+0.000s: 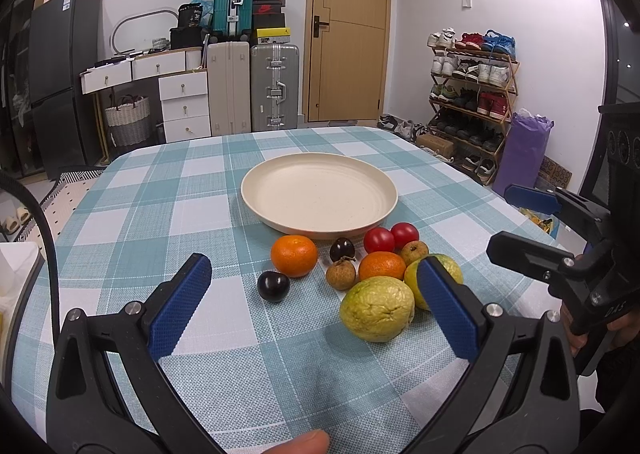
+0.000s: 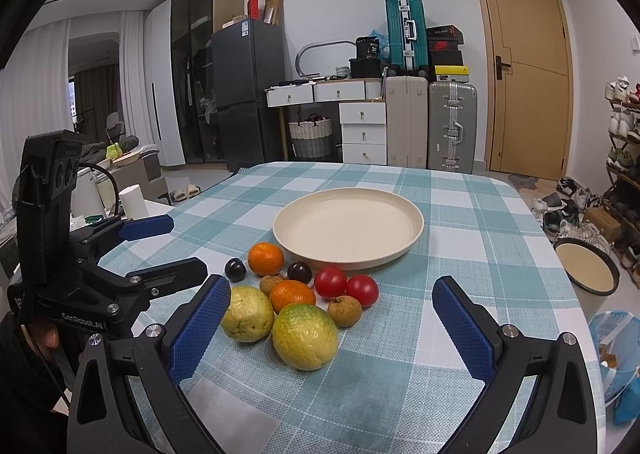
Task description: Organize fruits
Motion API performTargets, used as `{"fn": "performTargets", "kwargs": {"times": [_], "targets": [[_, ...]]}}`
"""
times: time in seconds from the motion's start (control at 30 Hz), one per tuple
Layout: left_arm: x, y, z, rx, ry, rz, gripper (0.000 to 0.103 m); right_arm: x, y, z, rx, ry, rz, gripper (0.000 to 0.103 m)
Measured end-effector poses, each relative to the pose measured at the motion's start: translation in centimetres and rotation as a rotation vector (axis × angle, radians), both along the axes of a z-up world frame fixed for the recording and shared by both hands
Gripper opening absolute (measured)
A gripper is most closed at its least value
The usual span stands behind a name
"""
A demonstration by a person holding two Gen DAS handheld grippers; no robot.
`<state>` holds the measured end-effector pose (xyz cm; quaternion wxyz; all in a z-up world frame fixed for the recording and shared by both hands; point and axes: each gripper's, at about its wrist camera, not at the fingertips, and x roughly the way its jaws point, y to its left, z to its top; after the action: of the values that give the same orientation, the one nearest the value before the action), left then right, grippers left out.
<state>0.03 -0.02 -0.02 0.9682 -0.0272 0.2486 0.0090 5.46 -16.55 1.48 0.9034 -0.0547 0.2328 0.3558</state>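
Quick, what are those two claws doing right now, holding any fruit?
Left claw: open, holding nothing.
Right claw: open, holding nothing.

Left wrist view: low over the near table edge, facing forward across the checked tablecloth (image 1: 160,189) toward the door (image 1: 352,29), fruit cluster close ahead, slightly right. Right wrist view: same low height, further right, angled a bit left, toward the fridge (image 2: 244,93) and suitcases. Both share the cream plate (image 1: 320,193) (image 2: 348,230), the fruit, the door; each catches the other gripper at its edge.
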Motion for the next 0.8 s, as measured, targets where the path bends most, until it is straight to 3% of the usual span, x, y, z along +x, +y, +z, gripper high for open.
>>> {"fn": "performTargets", "kwargs": {"times": [0.8], "targets": [[0.00, 0.01, 0.00, 0.000, 0.000, 0.000, 0.103, -0.06, 0.10, -0.05, -0.003, 0.001, 0.001, 0.103]]}}
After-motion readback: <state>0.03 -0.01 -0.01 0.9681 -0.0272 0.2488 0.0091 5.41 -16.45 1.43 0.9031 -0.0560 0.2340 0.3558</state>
